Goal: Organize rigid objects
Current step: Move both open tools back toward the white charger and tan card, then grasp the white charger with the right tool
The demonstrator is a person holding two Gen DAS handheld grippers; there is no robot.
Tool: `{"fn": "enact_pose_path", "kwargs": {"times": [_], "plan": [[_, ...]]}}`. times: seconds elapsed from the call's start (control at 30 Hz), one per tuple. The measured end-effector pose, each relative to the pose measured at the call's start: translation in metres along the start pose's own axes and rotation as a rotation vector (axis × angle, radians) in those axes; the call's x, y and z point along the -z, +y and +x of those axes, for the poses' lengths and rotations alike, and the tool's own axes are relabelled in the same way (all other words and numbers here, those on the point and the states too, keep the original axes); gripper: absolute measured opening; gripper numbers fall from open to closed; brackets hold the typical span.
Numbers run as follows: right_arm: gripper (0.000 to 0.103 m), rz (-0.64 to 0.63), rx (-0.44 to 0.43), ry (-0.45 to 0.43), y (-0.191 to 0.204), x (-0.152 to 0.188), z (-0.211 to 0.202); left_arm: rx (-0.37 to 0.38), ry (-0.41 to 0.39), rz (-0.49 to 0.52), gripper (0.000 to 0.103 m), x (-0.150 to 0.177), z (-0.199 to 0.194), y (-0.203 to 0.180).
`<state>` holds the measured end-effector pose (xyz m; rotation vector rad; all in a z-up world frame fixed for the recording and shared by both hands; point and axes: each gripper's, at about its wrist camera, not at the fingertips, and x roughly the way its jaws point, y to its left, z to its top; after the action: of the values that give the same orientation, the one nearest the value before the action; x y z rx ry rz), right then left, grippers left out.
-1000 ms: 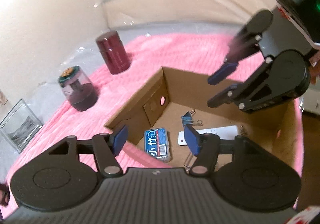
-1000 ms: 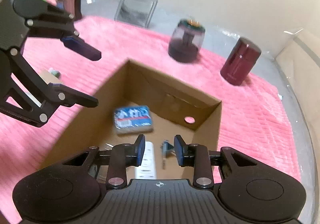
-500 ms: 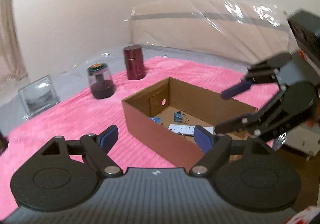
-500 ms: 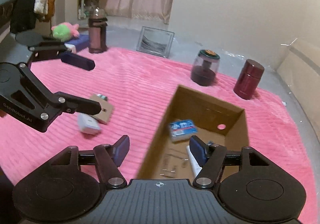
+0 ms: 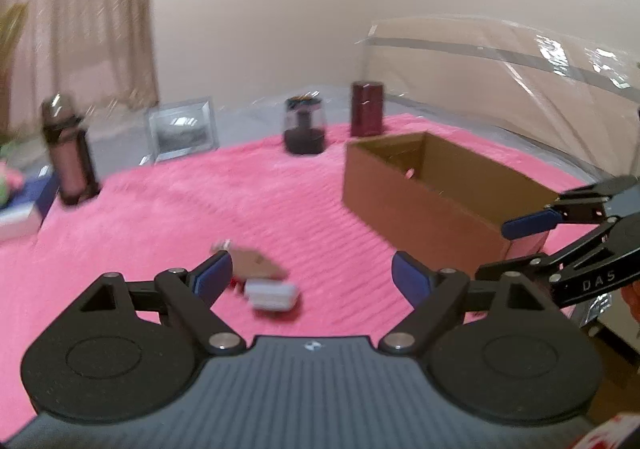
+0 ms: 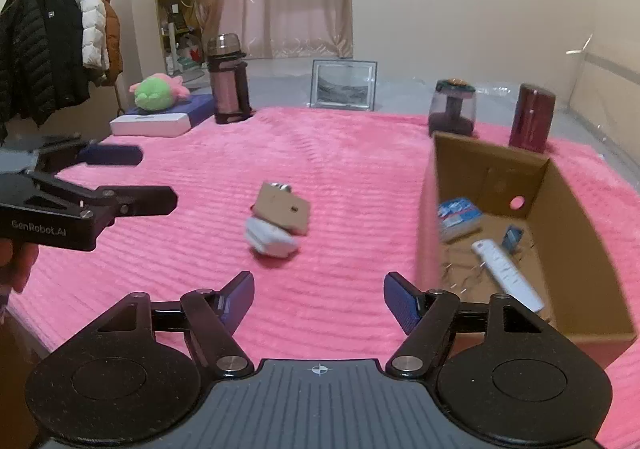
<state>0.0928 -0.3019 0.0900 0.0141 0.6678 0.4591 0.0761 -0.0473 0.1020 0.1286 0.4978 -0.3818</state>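
An open cardboard box (image 6: 576, 241) stands on the pink blanket (image 6: 352, 169); it holds a blue-and-white pack (image 6: 458, 215), a white remote (image 6: 506, 275) and a blue binder clip (image 6: 512, 237). Left of the box lie a small white case (image 6: 272, 239) and a brown cardboard piece (image 6: 284, 209), touching each other. My right gripper (image 6: 320, 291) hovers short of them, its jaws opening with nothing between. My left gripper (image 5: 310, 277) points at the same white case (image 5: 272, 293), jaws also opening and empty. In the left wrist view the right gripper (image 5: 508, 249) sits by the box (image 5: 420, 201).
Along the blanket's far edge stand a dark jar (image 6: 452, 107), a maroon canister (image 6: 532, 117), a picture frame (image 6: 344, 85) and a tall flask (image 6: 228, 81). A plush toy (image 6: 156, 91) lies on a flat box (image 6: 160, 121). Coats (image 6: 52, 41) hang at far left.
Both grippers have drawn back from above the box and swung left toward the middle of the blanket. Both pairs of jaws have spread; the right pair was nearly shut.
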Motion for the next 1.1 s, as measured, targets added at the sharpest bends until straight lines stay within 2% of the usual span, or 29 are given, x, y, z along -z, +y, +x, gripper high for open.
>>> {"fn": "enact_pose_path", "kwargs": {"times": [0.17,0.3,0.43,0.73,0.97,1.1], "plan": [[0.069,0.036,-0.019,0.008,0.012,0.015,0.012,-0.06,0.022,-0.116,0.084,0.03,-0.012,0.025],[0.069,0.058,-0.027,0.013,0.017,0.025,0.022,-0.102,0.022,-0.169,0.084,0.046,-0.019,0.037],[0.069,0.08,-0.044,0.021,0.021,0.03,0.032,-0.129,0.036,-0.146,0.084,0.055,-0.012,0.037],[0.07,0.109,-0.047,0.025,0.027,0.032,0.062,-0.182,0.092,-0.187,0.084,0.064,0.014,0.053],[0.078,0.179,-0.064,0.037,0.025,0.023,0.098,-0.216,0.091,-0.179,0.085,0.061,0.034,0.069],[0.08,0.208,-0.063,0.039,0.024,0.016,0.122,-0.209,0.109,-0.185,0.086,0.061,0.048,0.079]]}}
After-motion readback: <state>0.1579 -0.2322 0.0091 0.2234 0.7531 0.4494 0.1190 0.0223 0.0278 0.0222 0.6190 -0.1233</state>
